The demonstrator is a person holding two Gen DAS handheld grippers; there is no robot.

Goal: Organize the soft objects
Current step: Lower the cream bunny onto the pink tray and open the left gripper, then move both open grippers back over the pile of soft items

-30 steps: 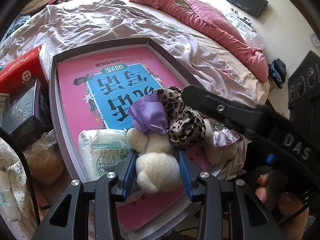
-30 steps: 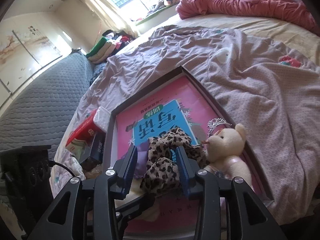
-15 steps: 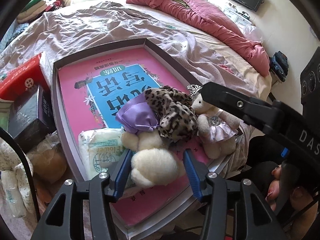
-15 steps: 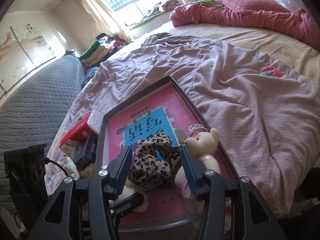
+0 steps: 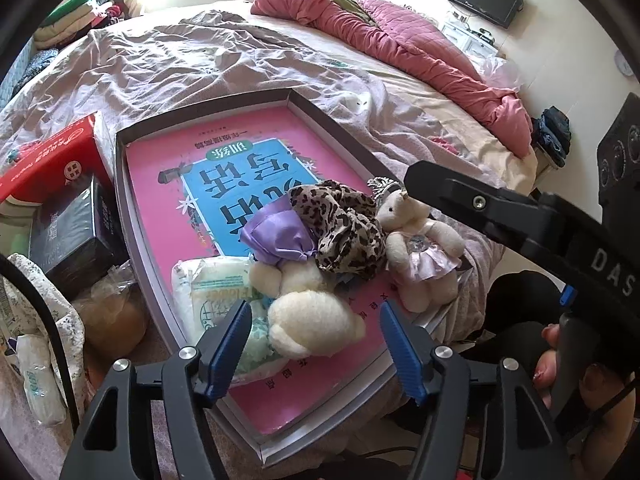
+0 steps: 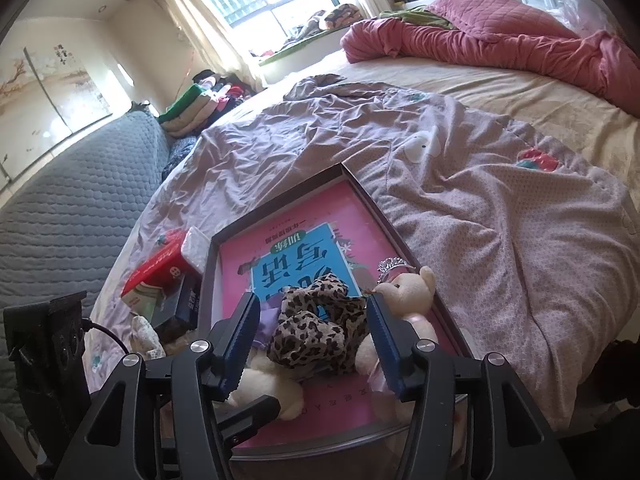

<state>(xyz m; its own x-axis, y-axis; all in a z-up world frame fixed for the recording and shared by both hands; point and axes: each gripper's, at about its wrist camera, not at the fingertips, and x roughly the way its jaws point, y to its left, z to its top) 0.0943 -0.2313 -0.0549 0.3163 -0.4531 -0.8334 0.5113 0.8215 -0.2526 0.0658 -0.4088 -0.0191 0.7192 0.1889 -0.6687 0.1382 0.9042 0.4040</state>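
Note:
A grey-rimmed tray [image 5: 120, 184] with a pink and blue book cover lies on the bed. In it sit a cream plush with a purple bow [image 5: 312, 320], a leopard-print cloth [image 5: 344, 228], a small bear in a pink dress and tiara [image 5: 420, 248], and a white tissue pack [image 5: 208, 288]. My left gripper [image 5: 316, 344] is open, its fingers apart from the cream plush on both sides. My right gripper [image 6: 308, 340] is open around the leopard cloth [image 6: 316, 328], beside the bear [image 6: 404, 292].
A red tissue box [image 5: 48, 156], a black box [image 5: 76, 232] and bagged items [image 5: 108, 320] lie left of the tray. A rumpled mauve sheet [image 6: 460, 184] covers the bed; a pink duvet [image 5: 404, 44] lies at the far side. A black speaker [image 6: 44, 344] stands at left.
Both grippers have opened and drawn back. The left let go of the cream plush; the right let go of the leopard cloth. Both toys now rest in the tray.

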